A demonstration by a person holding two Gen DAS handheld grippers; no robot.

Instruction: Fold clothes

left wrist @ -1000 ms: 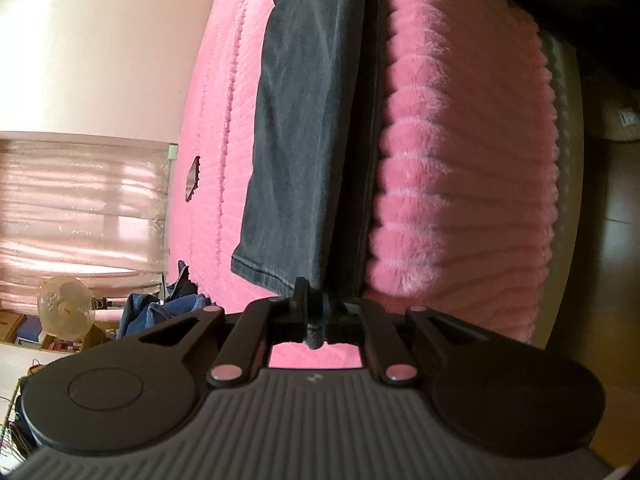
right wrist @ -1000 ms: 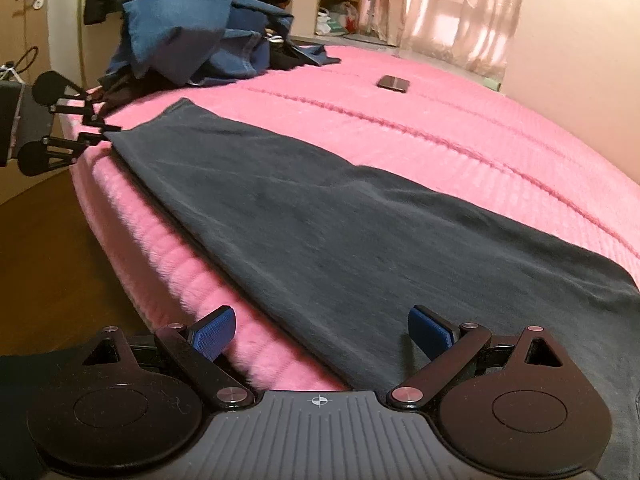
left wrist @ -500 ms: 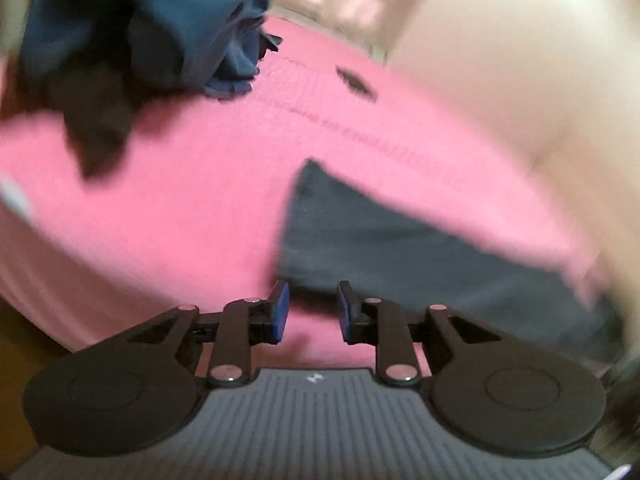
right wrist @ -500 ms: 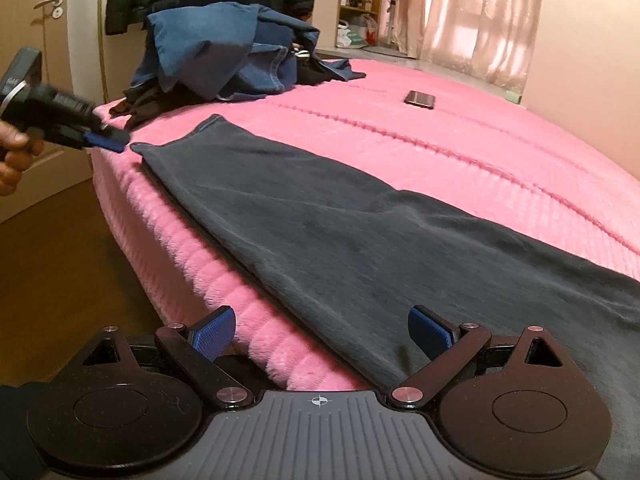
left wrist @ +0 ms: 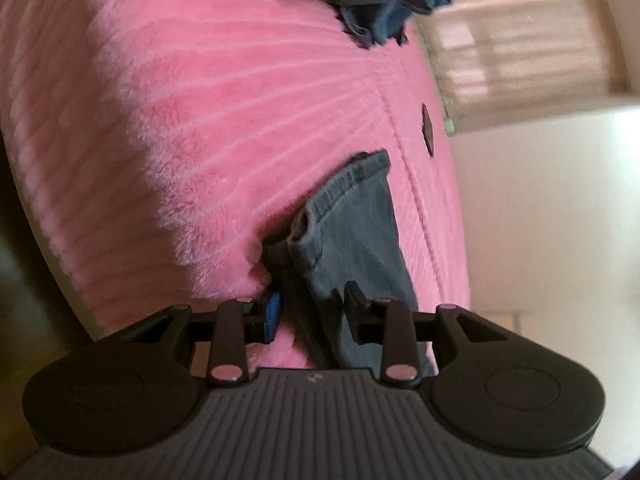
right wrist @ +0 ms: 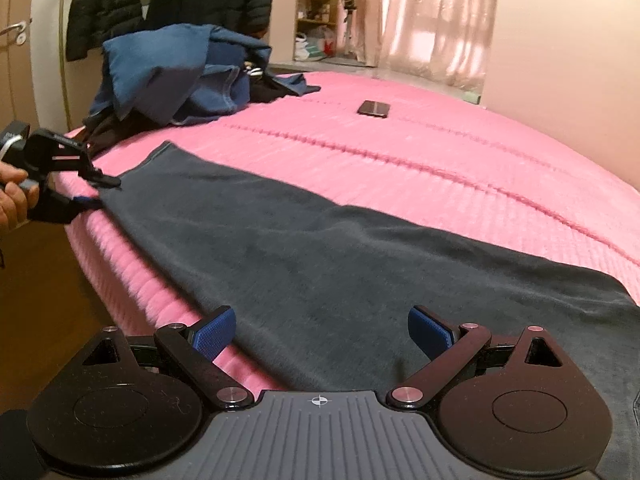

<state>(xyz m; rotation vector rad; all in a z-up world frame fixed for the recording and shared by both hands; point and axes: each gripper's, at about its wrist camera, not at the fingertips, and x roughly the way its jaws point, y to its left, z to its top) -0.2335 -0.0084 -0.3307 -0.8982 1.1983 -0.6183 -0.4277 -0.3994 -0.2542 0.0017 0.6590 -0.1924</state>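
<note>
Now the left gripper [left wrist: 310, 312] has swung back to the dark trousers [right wrist: 320, 264] spread across the pink bed [right wrist: 440, 152], jaws parted astride the hem corner at lower centre; the right gripper [right wrist: 320, 334] stays wide open, so lifting for the fold looks imminent.

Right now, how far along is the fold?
Done: dark grey garment lies spread flat along the pink bed's edge. In hand: left gripper, jaws open, straddles its corner hem; right gripper hovers open at the other end. Left: no fold made; blue clothes pile untouched.
</note>
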